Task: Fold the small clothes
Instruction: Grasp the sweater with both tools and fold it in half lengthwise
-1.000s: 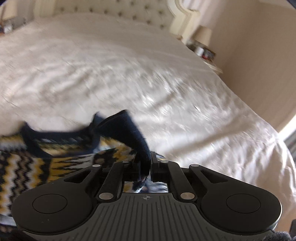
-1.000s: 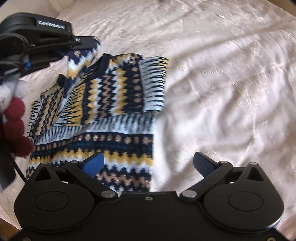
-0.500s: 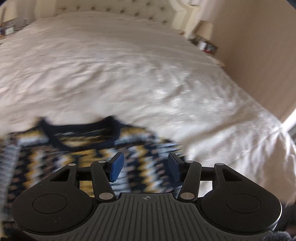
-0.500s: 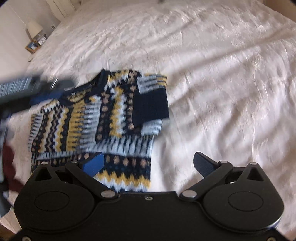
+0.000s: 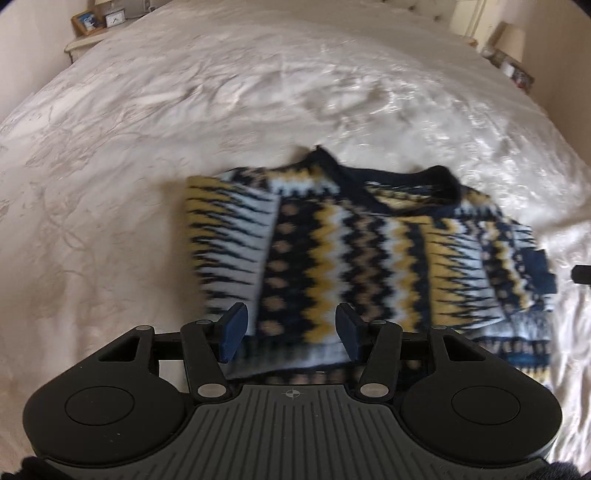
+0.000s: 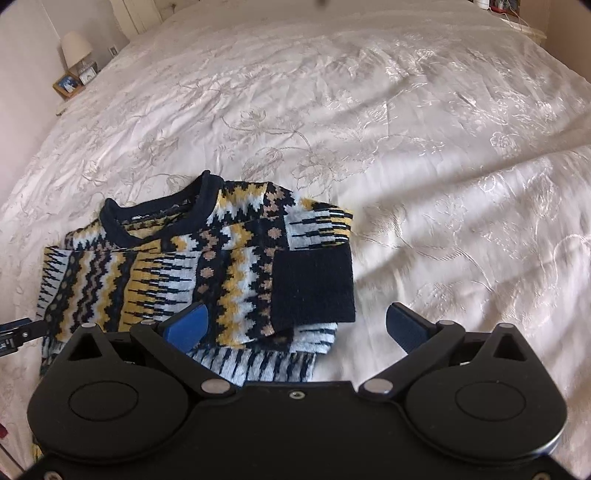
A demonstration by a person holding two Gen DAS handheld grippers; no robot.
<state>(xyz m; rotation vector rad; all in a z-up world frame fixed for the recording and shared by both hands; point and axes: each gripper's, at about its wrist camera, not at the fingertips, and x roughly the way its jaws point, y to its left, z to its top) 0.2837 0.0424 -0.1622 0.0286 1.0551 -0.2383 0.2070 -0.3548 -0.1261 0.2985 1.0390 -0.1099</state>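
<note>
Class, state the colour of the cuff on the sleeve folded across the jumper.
Plain dark navy cuff, clearest in the right wrist view.

Sweater (image 6: 192, 273) navy, yellow, white zigzags; bedspread (image 6: 406, 129) white, floral-embroidered.

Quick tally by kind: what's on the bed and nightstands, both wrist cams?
Sweaters: 1, patterned sweater
Lamps: 2, lamp and lamp
Picture frames: 1, picture frame
Clocks: 1, clock
Total: 5
</note>
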